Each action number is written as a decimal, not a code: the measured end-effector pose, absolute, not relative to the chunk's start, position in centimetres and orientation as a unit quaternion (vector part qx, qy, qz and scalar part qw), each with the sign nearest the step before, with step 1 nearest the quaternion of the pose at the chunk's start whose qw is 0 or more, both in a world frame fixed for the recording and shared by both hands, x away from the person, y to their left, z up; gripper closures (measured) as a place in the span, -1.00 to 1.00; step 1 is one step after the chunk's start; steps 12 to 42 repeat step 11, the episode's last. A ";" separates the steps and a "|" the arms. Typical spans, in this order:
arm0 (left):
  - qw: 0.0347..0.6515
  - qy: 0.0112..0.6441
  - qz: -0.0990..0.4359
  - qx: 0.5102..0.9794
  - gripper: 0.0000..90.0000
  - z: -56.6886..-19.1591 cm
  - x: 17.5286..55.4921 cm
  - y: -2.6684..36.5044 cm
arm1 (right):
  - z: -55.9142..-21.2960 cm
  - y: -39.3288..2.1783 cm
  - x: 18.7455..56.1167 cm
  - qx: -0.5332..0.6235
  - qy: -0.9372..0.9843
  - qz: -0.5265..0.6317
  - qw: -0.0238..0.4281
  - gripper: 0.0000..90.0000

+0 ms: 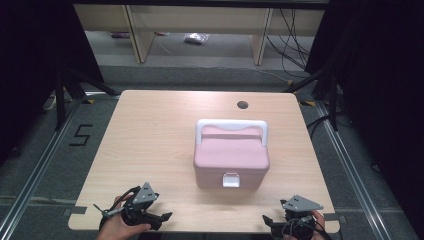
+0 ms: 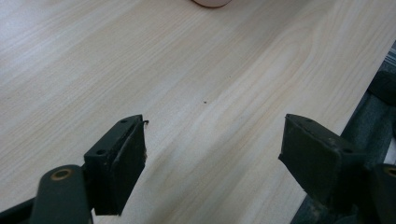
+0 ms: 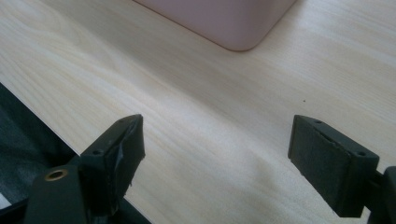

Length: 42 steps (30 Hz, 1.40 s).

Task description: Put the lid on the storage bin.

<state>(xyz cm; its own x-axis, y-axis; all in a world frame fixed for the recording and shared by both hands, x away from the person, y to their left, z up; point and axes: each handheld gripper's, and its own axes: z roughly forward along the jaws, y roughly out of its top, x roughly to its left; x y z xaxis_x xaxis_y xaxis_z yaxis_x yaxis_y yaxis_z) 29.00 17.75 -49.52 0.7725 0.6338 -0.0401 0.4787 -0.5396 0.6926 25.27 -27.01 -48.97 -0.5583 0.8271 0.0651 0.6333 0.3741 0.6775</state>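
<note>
Lab-like recording room, black curtains (image 1: 30,55), floor rails (image 1: 35,165), loose cables (image 1: 292,45), taped floor number (image 1: 81,135)

The left black two-jaw gripper with a grey three-cornered plate on top (image 1: 159,218) is held low at the near left of the scene, gripped by the person's left hand (image 1: 117,227), and its jaws are spread wide with nothing between them, as is seen in the left gripper view (image 2: 212,154). The right black two-jaw gripper with its own grey plate (image 1: 272,223) is held at the near right, its jaws likewise parted wide and empty in the right gripper view (image 3: 217,156). Both grippers are pointed inward, toward each other, and are kept well apart.
</note>
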 end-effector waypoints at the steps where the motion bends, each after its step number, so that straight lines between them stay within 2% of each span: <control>1: 0.357 0.321 0.106 0.871 -0.51 -49.6 29.0 17.7 | -49.1 -27.1 25.4 0.437 0.820 0.337 0.150 -0.56; 6: 0.357 0.324 0.101 0.870 -0.51 -49.7 28.9 17.6 | -49.2 -27.4 25.7 0.423 0.828 0.335 0.152 -0.56; 7: 0.358 0.328 0.100 0.869 -0.51 -49.7 28.9 17.6 | -49.1 -27.5 25.6 0.423 0.824 0.337 0.170 -0.56; 9: 0.357 0.327 0.100 0.869 -0.51 -49.7 28.9 17.6 | -49.0 -27.4 25.6 0.431 0.821 0.341 0.155 -0.56; 42: 0.353 0.327 0.100 0.871 -0.51 -49.7 28.9 17.6 | -49.1 -27.5 25.7 0.424 0.824 0.340 0.161 -0.56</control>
